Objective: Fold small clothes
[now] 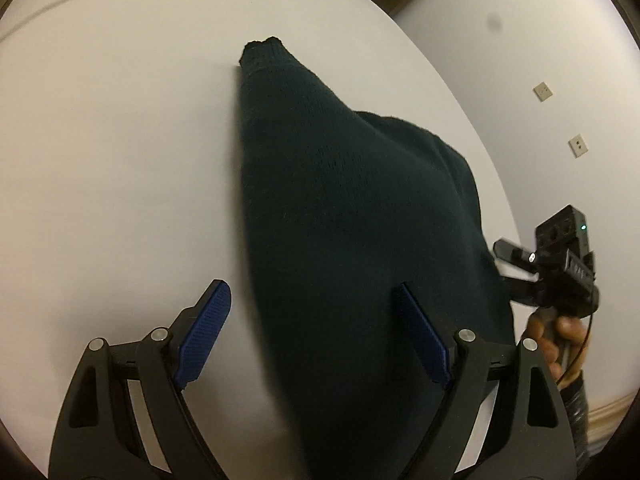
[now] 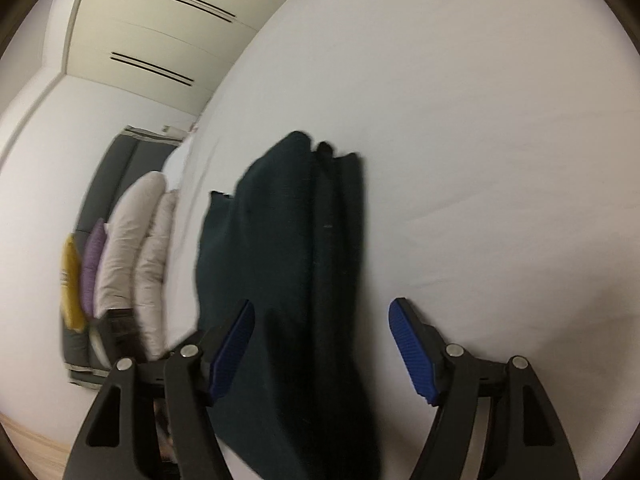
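White bed (image 1: 100,140) | dark knit garment (image 1: 340,220) flat | both grippers' fingers (image 1: 208,328) spread

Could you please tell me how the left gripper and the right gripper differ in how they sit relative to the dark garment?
The left gripper straddles the garment's left edge, with one pad over bare white surface; the right gripper has more cloth between its pads, nearer its left pad. Both are open and grip nothing.
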Demonstrator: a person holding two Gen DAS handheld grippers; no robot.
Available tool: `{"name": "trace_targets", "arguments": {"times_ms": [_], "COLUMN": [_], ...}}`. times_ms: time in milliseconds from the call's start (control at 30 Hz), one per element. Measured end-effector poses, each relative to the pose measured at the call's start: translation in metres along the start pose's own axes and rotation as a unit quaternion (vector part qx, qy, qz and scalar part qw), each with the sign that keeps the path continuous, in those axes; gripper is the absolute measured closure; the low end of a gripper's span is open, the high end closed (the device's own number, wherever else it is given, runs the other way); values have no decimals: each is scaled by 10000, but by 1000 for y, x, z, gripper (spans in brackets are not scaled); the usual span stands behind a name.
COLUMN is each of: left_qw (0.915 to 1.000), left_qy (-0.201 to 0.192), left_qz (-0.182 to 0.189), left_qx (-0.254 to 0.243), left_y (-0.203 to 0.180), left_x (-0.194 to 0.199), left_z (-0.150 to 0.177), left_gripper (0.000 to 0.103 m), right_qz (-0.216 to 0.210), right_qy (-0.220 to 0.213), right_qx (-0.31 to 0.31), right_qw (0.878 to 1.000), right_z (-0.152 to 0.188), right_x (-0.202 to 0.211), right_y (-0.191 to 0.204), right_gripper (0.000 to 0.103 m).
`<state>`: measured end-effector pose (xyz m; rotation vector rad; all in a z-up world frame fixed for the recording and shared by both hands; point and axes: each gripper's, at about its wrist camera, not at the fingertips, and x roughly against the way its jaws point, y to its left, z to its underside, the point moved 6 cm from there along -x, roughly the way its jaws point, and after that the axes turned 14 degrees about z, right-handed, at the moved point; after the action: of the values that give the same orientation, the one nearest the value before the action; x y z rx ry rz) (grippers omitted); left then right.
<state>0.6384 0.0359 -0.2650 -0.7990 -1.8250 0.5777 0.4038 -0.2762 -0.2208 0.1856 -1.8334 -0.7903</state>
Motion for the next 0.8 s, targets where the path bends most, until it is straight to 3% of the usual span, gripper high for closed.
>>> {"name": "trace_targets", "arguments": {"times_ms": [33,100,133,167,300,467,800], "left_qw": [10000,9995,9992,9992,9996,9998,9970], "left_qy": [54,147,205,232,229,41,-312], "left_qz": [60,234,268,258,173,172,-158], "left_qx": [44,128,205,197,39,17,-698], "left_y": [1,1,1,1,-10,-26,-58], "left_x": [-3,-8,-10,-12,-9,23,147], "left_z": [-4,-10,-11,-12,-13,-7,35], "left_gripper": [21,39,40,44,64,70,70], "right_qz": [-10,6,-25,-27,267,614,181], "right_qy": [109,193,204,225,123,-252,-505], "right_qx": [99,178,162,137,307,578,1194], "right_qw": [9999,9997,9997,9996,9991,9961,9914], "right_z": [-1,-5,-7,-9,-6,2,81], "right_x": [-7,-16,-17,-18,-23,1,52], "right_y": [5,10,10,9,17,53,156], "right_gripper": [31,35,43,59,72,78,78]}}
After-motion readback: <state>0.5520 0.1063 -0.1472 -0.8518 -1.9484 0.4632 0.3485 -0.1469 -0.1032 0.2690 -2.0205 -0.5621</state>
